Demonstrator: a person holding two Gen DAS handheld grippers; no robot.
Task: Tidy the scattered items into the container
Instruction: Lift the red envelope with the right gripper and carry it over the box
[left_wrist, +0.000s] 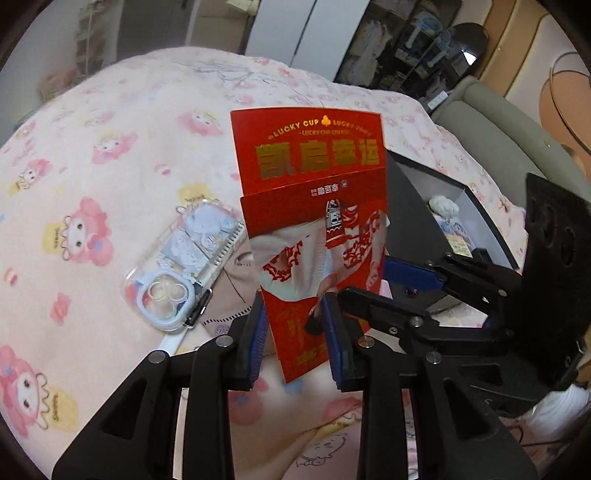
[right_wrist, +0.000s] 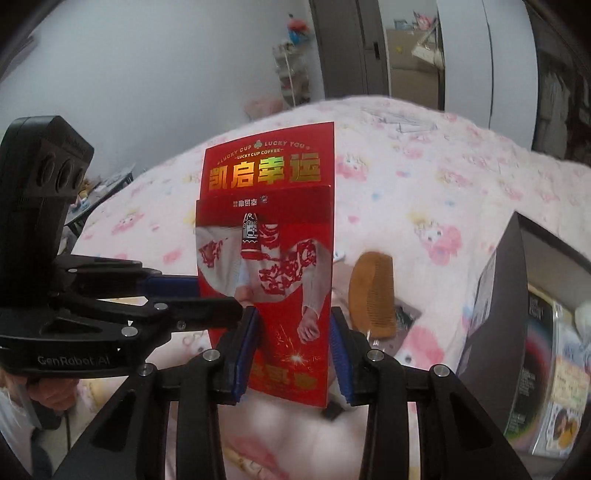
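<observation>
Carrying the red card packet (left_wrist: 314, 221) to the dark box (left_wrist: 450, 221) looks like the step in hand, and it will go best if both grippers travel together so the thin sheet neither bends nor twists between them. The left gripper (left_wrist: 299, 343) is closed narrowly on the packet's bottom edge, its blue pads pressing either face; the right gripper (right_wrist: 291, 354) clamps the same packet low down, seen edge-on from its own camera. The open box sits just beyond the packet, toward the right gripper's side, already holding some items. Tilt the packet flat before lowering, I would judge, since upright it may catch the box wall. It is glossy red with gold lettering above a printed sleeve and hand, held upright above the pink blanket (left_wrist: 110, 155).
</observation>
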